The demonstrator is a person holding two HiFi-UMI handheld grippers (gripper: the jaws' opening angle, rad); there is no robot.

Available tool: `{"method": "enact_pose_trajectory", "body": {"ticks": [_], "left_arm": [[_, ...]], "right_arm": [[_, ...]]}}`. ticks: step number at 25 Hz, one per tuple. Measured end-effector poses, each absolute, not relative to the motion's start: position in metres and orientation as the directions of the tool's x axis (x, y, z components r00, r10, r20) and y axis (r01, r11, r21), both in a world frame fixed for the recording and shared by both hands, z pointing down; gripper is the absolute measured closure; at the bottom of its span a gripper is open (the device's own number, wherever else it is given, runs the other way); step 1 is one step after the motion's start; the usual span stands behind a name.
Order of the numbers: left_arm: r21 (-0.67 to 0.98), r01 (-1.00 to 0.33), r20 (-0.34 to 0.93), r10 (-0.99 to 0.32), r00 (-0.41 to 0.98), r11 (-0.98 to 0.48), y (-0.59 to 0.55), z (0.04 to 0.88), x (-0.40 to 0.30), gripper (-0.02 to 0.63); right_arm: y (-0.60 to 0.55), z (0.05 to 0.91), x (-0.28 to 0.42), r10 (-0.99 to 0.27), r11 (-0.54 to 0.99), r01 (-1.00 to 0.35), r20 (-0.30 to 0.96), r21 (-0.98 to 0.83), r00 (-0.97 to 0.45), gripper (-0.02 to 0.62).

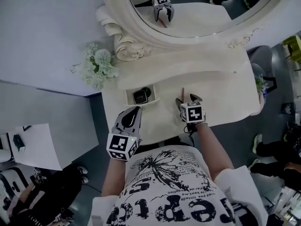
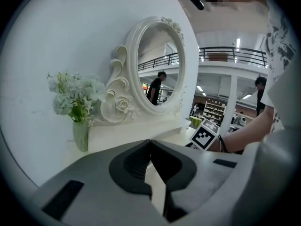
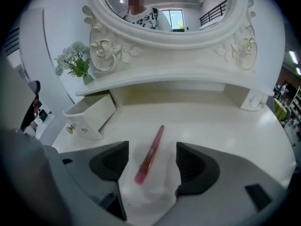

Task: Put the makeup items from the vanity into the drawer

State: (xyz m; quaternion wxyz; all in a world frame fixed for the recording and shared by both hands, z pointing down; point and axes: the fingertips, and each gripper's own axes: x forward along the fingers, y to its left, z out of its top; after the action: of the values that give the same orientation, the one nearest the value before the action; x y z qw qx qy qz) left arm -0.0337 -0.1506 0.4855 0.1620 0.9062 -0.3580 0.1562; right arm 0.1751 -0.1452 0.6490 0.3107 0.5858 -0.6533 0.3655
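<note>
The left tool [image 1: 137, 108] is hovering with jaws pressed together just before the open drawer [image 1: 129, 98], which is holding a dark item [image 1: 141, 96]. The right tool [image 3: 151, 149], jaws apart, is straddling a pink makeup pencil [image 3: 149, 155] lying on the white desk [image 3: 221, 121].

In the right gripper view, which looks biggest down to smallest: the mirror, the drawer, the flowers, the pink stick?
1. mirror
2. drawer
3. flowers and pink stick: unsure. The stick is longer but thin, and nearest the camera.
</note>
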Motion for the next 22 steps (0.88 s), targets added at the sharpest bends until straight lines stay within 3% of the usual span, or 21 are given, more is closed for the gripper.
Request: {"method": "enact_pose_trajectory", "body": {"ticks": [3, 4, 5, 8, 13, 22], "left_arm": [[0.192, -0.690, 0.428, -0.573, 0.699, -0.698, -0.147, 0.495, -0.031, 0.586], [0.193, -0.687, 0.432, -0.568, 0.700, -0.700, -0.147, 0.498, -0.031, 0.586], [0.193, -0.686, 0.435, -0.565, 0.701, -0.702, -0.147, 0.500, -0.030, 0.586], [0.197, -0.685, 0.437, -0.562, 0.702, -0.702, -0.149, 0.503, -0.030, 0.586], [0.201, -0.685, 0.424, -0.568, 0.706, -0.701, -0.148, 0.497, -0.032, 0.586], [0.182, -0.722, 0.365, -0.636, 0.679, -0.667, -0.151, 0.476, -0.052, 0.587]], "right_arm": [[-0.140, 0.659, 0.172, -0.522, 0.027, -0.994, 0.847, -0.103, -0.102, 0.280], [-0.140, 0.660, 0.173, -0.524, 0.023, -0.997, 0.848, -0.080, -0.080, 0.331], [-0.140, 0.661, 0.173, -0.527, 0.024, -0.998, 0.847, -0.057, -0.061, 0.457], [-0.138, 0.662, 0.169, -0.521, 0.045, -0.999, 0.852, -0.024, -0.044, 0.535], [-0.136, 0.656, 0.169, -0.496, 0.056, -0.998, 0.866, -0.035, -0.058, 0.535], [-0.161, 0.596, 0.139, -0.625, 0.143, -0.988, 0.770, -0.056, -0.134, 0.535]]}}
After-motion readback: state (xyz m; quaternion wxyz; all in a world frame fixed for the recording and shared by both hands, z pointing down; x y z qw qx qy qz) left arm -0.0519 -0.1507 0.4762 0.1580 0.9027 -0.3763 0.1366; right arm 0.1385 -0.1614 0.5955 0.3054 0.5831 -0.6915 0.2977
